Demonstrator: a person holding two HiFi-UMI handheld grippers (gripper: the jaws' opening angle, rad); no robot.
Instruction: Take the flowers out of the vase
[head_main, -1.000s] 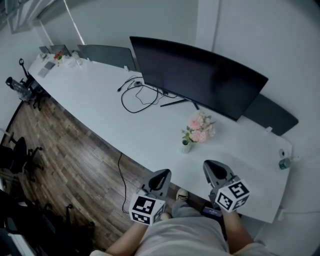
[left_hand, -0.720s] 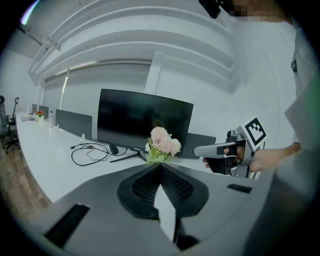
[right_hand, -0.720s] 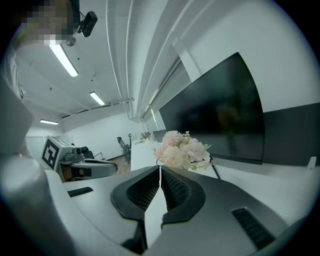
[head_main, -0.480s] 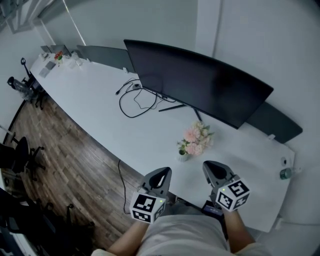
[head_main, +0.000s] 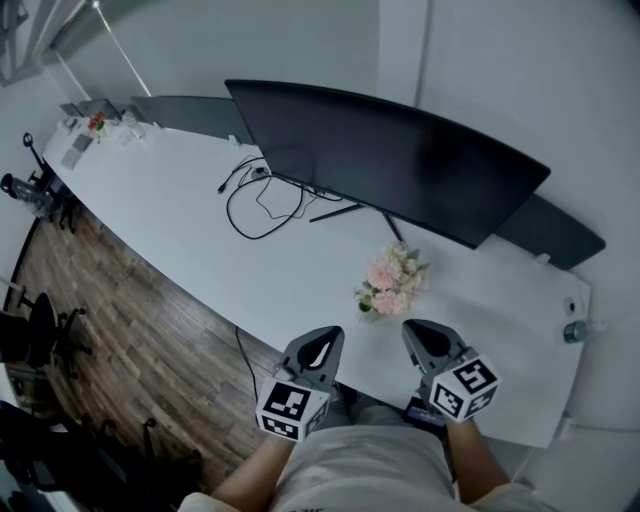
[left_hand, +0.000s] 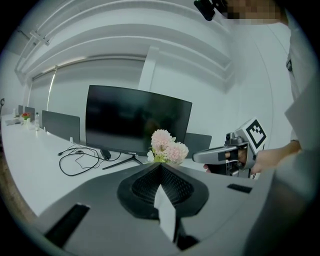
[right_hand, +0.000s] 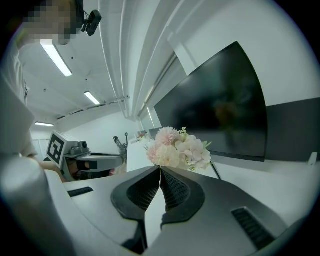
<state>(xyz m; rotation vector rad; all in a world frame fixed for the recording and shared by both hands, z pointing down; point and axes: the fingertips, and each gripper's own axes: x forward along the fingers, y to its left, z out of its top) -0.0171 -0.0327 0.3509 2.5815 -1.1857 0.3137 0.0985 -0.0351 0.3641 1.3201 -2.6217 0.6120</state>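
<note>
Head view, from the tools out: left gripper (head_main: 324, 336) and right gripper (head_main: 420, 330) both have their jaws pressed together on nothing. They sit at 7 and 5 o'clock of the flowers (head_main: 393, 278), which stand in the vase (head_main: 368, 312) on the white desk (head_main: 180, 205). A monitor (head_main: 390, 160) is at 12 behind. The flanking likely sets up 1 tool to steady and 1 to pull. Each gripper view confirms its pads meet and shows only blooms above its tips, the vase hidden. Only the head view shows the vase.

No words, numbers or brand names can be read; the monitor (head_main: 390, 160) badge is too small
</note>
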